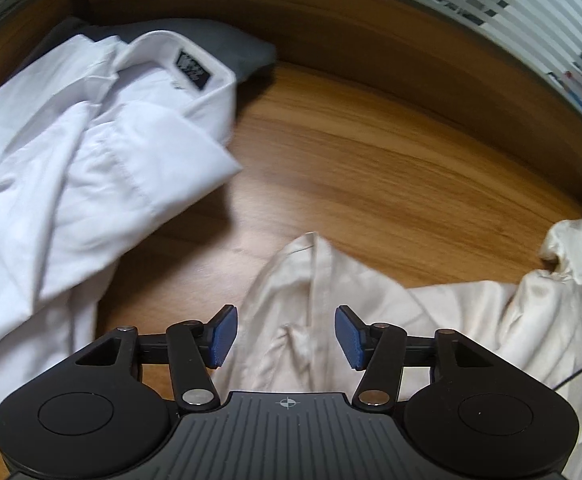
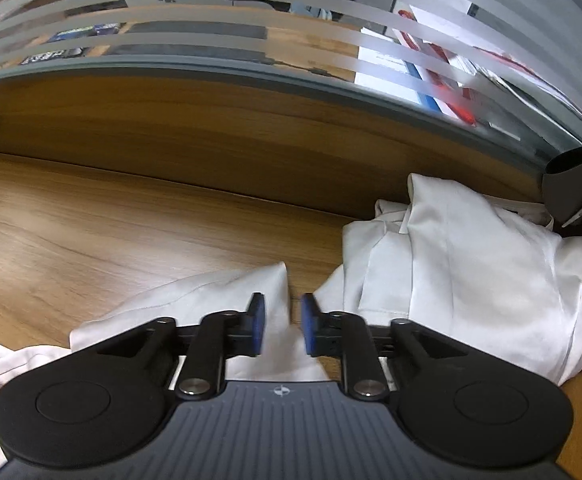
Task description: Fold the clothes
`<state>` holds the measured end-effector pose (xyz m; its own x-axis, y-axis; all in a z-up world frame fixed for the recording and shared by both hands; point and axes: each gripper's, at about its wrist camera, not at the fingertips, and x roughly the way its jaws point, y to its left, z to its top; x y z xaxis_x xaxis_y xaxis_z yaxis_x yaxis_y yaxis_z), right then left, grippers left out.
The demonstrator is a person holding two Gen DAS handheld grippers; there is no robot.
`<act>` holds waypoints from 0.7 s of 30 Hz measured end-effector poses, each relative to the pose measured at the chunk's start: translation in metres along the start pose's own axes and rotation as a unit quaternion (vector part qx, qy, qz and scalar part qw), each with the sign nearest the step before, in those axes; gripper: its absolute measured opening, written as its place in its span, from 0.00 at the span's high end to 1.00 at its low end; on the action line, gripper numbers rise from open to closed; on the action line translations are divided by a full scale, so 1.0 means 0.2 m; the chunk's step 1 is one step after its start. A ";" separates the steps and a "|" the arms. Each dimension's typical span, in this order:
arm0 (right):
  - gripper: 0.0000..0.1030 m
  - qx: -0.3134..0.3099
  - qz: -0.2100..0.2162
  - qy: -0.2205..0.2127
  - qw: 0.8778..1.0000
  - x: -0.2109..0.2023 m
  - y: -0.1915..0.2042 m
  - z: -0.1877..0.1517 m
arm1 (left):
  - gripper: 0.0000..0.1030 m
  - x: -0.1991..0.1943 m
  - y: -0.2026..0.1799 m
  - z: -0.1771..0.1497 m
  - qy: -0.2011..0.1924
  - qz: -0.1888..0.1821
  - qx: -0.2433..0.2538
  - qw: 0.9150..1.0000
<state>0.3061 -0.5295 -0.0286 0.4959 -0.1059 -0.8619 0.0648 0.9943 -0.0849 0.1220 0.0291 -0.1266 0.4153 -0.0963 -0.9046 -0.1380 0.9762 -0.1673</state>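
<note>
Wooden desk (image 1: 371,168) under cream shirt (image 1: 331,300), beneath both grippers' parted fingers (image 1: 223,338), nothing clamped

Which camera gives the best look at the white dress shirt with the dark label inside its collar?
The left wrist view. There the white dress shirt fills the left side, its collar open and the dark label plain to see. The right wrist view shows only cream and white garments with no such label, so that shirt cannot be picked out there.

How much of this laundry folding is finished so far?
Done: a white collared shirt looks folded, lying on a grey garment. In hand: nothing; both grippers' fingers hover open over a loose cream garment. Left: that, plus rumpled white cloth.
</note>
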 end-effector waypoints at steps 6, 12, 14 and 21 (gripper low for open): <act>0.74 -0.009 0.014 -0.005 1.000 -0.10 0.07 -0.06 | 0.44 0.10 -0.06 0.00 0.005 -0.013 0.026 1.000; 0.68 0.016 0.033 -0.007 0.999 -0.24 0.09 -0.18 | 0.45 0.20 -0.11 0.05 0.010 -0.022 0.025 0.999; 0.67 0.029 0.034 -0.005 0.999 -0.27 0.08 -0.23 | 0.45 0.23 -0.12 0.07 0.016 -0.024 0.021 0.999; 0.67 0.072 0.031 0.013 0.997 -0.34 0.04 -0.41 | 0.96 0.24 -0.14 0.09 0.000 -0.034 0.033 0.999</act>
<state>0.2024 -0.5126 -0.0114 0.4811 -0.0419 -0.8757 0.1593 0.9864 0.0403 0.1614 0.0002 -0.1582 0.4223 -0.1626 -0.8917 -0.0505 0.9780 -0.2022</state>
